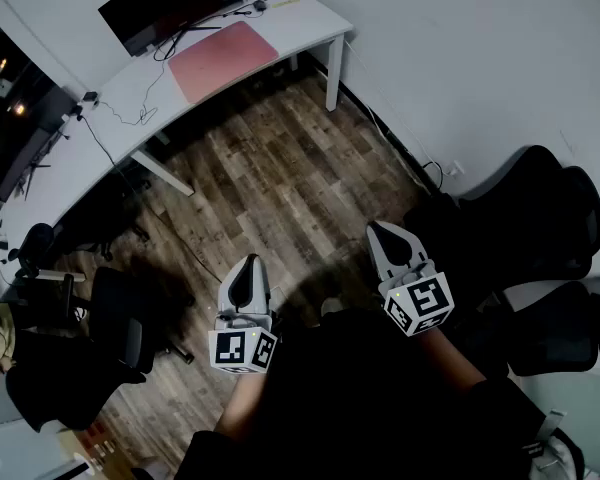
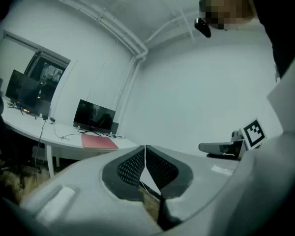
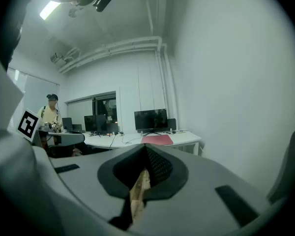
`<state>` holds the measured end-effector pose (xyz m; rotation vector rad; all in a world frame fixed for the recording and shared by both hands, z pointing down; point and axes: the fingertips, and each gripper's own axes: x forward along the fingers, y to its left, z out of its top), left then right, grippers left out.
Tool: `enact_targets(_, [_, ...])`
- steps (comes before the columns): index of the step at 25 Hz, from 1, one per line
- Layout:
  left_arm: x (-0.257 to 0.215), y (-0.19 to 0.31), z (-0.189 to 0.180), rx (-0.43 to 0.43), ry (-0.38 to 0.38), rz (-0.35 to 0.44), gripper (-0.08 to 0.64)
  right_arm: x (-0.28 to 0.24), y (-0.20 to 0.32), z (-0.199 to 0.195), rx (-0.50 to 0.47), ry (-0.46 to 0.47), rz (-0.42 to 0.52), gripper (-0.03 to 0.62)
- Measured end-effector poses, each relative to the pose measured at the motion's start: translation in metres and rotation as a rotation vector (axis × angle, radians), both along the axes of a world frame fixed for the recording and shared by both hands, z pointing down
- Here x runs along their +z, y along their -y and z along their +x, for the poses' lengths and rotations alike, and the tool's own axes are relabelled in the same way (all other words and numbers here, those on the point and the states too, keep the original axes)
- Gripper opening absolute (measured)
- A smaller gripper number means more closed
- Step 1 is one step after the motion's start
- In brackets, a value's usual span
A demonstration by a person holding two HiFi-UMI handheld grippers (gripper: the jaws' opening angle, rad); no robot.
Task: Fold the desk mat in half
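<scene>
A red desk mat (image 1: 224,59) lies flat on the far white desk (image 1: 90,143), in front of a dark monitor (image 1: 170,3). The mat (image 2: 98,141) also shows in the left gripper view and, small and distant, as a red desk mat (image 3: 157,140) in the right gripper view. My left gripper (image 1: 245,276) and right gripper (image 1: 384,235) hover over the wooden floor, far from the desk. Both are shut with nothing between the jaws.
Black office chairs (image 1: 540,228) stand at the right by the wall, and more chairs (image 1: 100,328) at the left near the long desk. Cables (image 1: 120,108) trail over the desk. A person (image 3: 50,114) stands by other monitors in the background.
</scene>
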<state>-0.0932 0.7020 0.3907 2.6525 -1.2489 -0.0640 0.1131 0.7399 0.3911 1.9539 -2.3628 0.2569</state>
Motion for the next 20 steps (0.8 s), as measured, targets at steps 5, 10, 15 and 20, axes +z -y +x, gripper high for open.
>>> enact_targets(5, [-0.003,-0.001,0.002,0.021,-0.023,0.014,0.025,-0.004,0.0,-0.007,-0.046,0.008,0.018,-0.002])
enact_targets(10, [-0.004,-0.005,0.007,0.048,-0.019,0.031,0.026,-0.002,-0.001,-0.005,-0.05,0.028,0.018,0.0])
enact_targets(15, [0.003,0.002,-0.003,-0.003,-0.024,0.008,0.028,0.002,-0.002,-0.002,-0.055,0.063,-0.001,0.0])
enact_targets(20, [0.008,0.002,0.0,0.039,0.004,-0.002,0.158,0.006,-0.002,0.008,-0.012,0.063,-0.021,0.096])
